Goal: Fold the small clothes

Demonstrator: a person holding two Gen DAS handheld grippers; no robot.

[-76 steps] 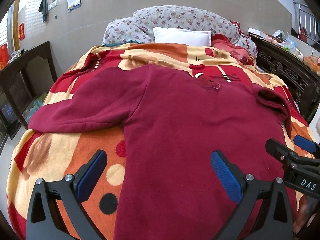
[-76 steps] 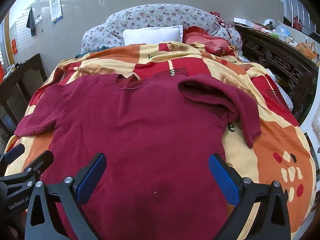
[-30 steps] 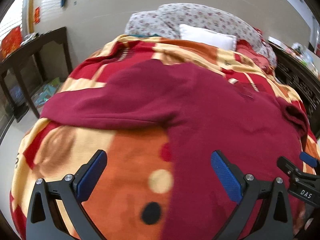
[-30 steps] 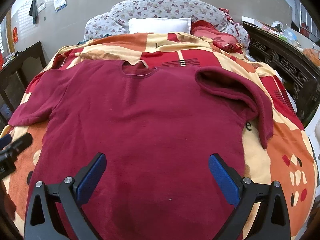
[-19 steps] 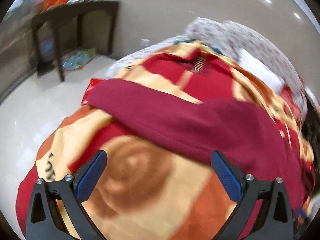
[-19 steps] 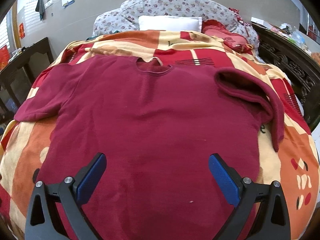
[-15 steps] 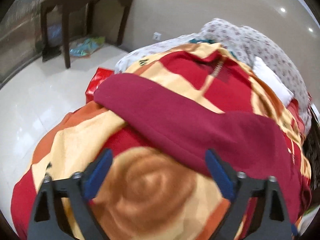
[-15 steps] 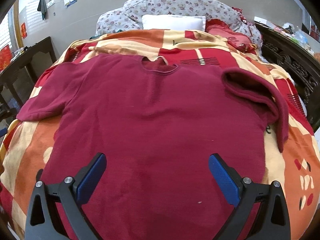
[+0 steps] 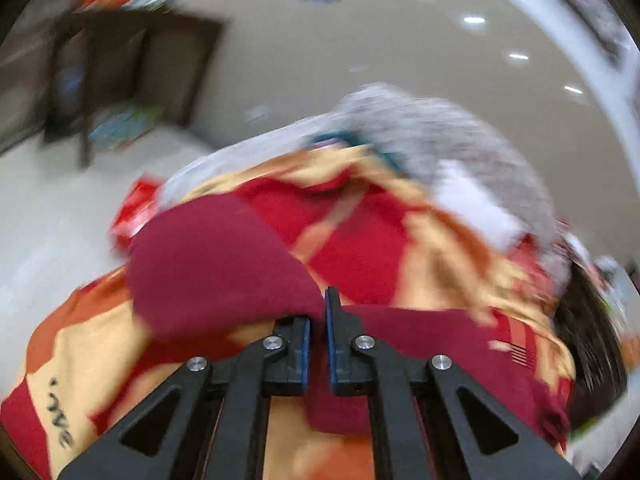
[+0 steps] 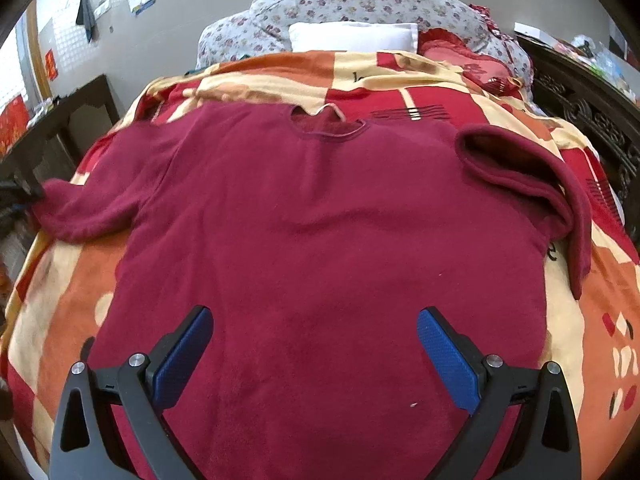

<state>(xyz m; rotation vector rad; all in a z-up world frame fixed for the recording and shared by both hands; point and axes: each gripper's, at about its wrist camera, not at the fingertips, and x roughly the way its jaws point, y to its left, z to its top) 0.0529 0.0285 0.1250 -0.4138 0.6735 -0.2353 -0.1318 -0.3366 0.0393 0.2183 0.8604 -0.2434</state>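
A dark red long-sleeved top [image 10: 320, 232] lies flat, front up, on a bed with a red, orange and cream blanket [image 10: 600, 300]. Its right sleeve [image 10: 532, 176] is folded over near the shoulder. Its left sleeve [image 10: 88, 208] reaches to the bed's left edge. My left gripper [image 9: 317, 320] is shut on the left sleeve [image 9: 216, 264] near its cuff; that view is blurred. My right gripper [image 10: 314, 344] is open and empty above the top's lower hem.
Floral pillows [image 10: 360, 4] and a white pillow [image 10: 352, 36] lie at the bed's head. A dark carved wooden cabinet [image 10: 592, 108] stands on the right, a dark table [image 10: 56, 128] on the left. Pale floor [image 9: 48, 216] lies beyond the bed's left edge.
My left gripper swung left to the sleeve end and closed on it. My right gripper stayed open over the hem, moving slightly closer.
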